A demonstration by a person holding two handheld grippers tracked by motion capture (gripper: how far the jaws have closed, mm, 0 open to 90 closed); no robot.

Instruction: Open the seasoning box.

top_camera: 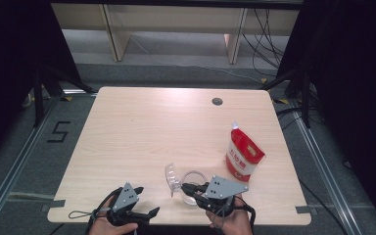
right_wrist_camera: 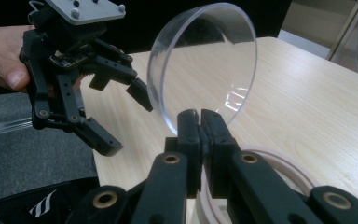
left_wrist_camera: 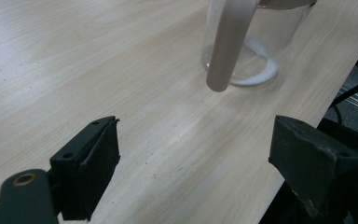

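Near the table's front edge, right of centre, the right gripper [top_camera: 188,188] pinches a clear round lid [top_camera: 171,177] by its rim, jaws nearly shut with only the lid's thin edge between them. Lid stands on edge, flat face roughly upright and tilted a little; in the right gripper view the disc [right_wrist_camera: 204,65] rises above the jaw tips with its open face turned toward the left gripper [right_wrist_camera: 116,116]. Material is transparent plastic, smooth and glossy, with a shallow turned-down rim and a bright glare spot low on the face.

Just beneath and right of the lid sits a clear glass jar [top_camera: 194,187], cylindrical, mouth up, with a pale ring at the mouth; in the left gripper view its base [left_wrist_camera: 242,65] holds a thin layer of white powder (grain too fine to tell).

Left gripper [top_camera: 147,201] hovers at the near edge, left of the jar, jaws wide and holding nothing.

Red and white pouch [top_camera: 243,155] stands upright at the right, apart from the jar. Table [top_camera: 142,132] is pale wood-grain laminate, matte.
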